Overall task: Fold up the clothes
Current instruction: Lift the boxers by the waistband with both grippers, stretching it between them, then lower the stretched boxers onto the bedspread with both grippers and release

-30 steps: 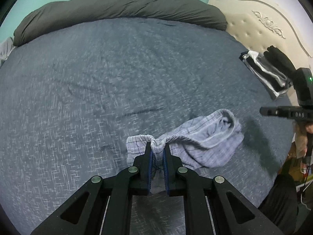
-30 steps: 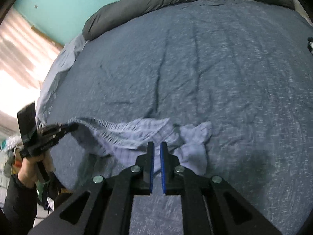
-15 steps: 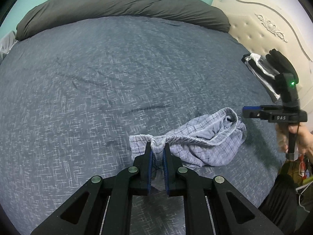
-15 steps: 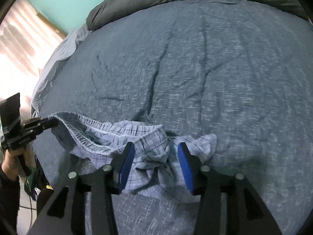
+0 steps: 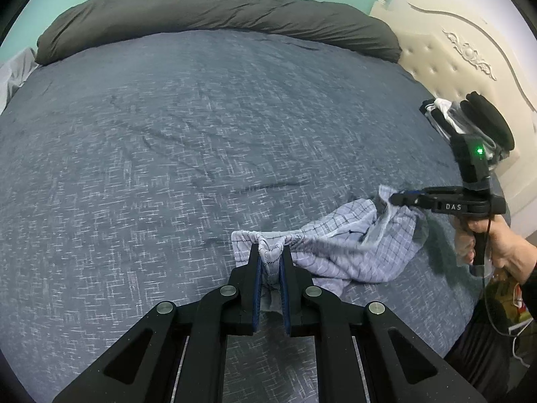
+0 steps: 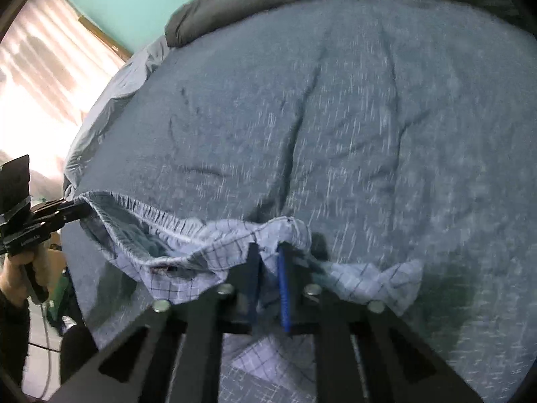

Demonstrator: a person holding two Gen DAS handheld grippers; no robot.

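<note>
Light blue plaid shorts [image 5: 352,252] with an elastic waistband lie crumpled on the dark blue bedspread [image 5: 201,134]. My left gripper [image 5: 272,252] is shut on one end of the waistband. My right gripper [image 6: 268,252] is shut on the other end of the waistband; it shows in the left wrist view [image 5: 399,198] at the right, lifting the cloth. In the right wrist view the shorts [image 6: 188,252] stretch left to my left gripper [image 6: 72,213], the waistband hanging open between the two.
A dark grey rolled duvet [image 5: 218,13] lies along the far edge of the bed. A stack of folded black and white clothes [image 5: 470,124] sits by the cream headboard [image 5: 453,50]. A bright window [image 6: 40,84] is to the left.
My right gripper opened, moved down onto the shorts and shut on the waistband, then lifted it. The left gripper kept its hold and the cloth stretched between them.
</note>
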